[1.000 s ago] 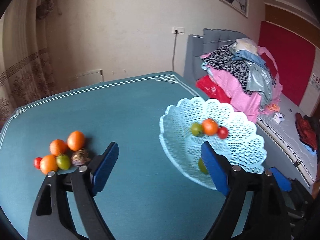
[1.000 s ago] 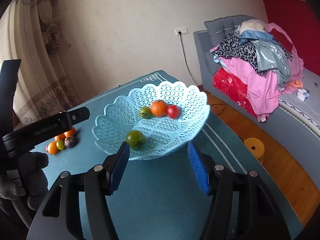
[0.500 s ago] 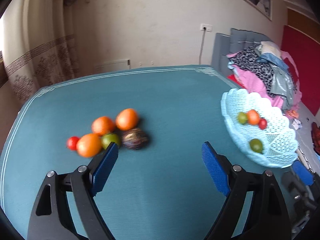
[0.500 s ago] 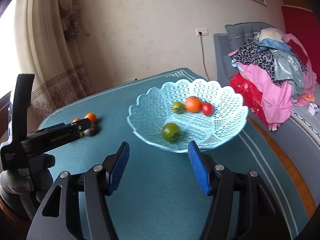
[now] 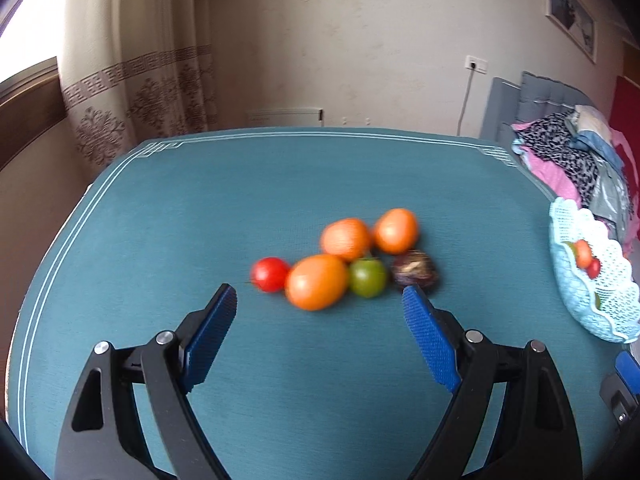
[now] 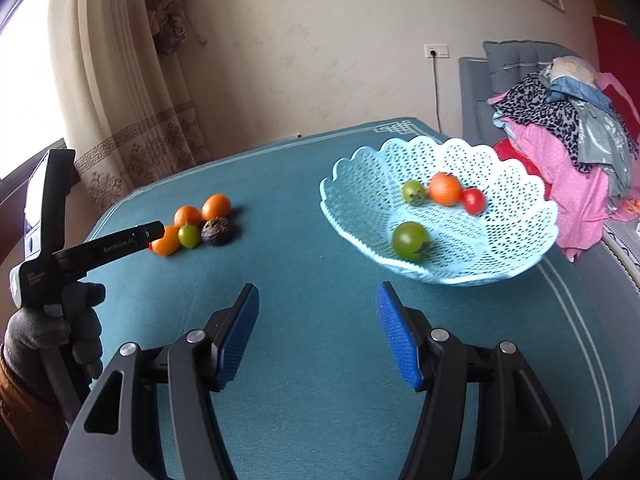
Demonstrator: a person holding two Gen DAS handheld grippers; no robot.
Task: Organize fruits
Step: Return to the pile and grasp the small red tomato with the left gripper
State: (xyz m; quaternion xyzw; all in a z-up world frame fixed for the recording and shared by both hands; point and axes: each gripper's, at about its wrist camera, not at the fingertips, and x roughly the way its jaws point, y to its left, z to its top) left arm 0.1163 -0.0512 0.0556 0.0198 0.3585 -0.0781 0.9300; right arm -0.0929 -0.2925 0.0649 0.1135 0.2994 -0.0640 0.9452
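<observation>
A cluster of fruit lies on the teal table: three oranges [image 5: 317,281], a red tomato [image 5: 270,274], a green tomato [image 5: 368,277] and a dark wrinkled fruit [image 5: 414,269]. My left gripper [image 5: 320,312] is open and empty just in front of the cluster. The cluster also shows in the right wrist view [image 6: 200,224]. A light blue lattice basket [image 6: 500,256] holds two green tomatoes [image 6: 410,240], an orange [image 6: 445,189] and a red tomato [image 6: 473,201]. My right gripper [image 6: 316,312] is open and empty, short of the basket.
The teal table [image 5: 200,208] has a white border line near its edges. A bed with piled clothes [image 6: 560,120] stands right of the table. A curtain [image 6: 132,92] hangs at the back left. The basket [image 5: 608,320] sits at the table's right edge.
The left gripper has swung left from the basket to the fruit cluster, which now lies between its fingers' line. The right gripper has turned left, and the basket has shifted right in its view.
</observation>
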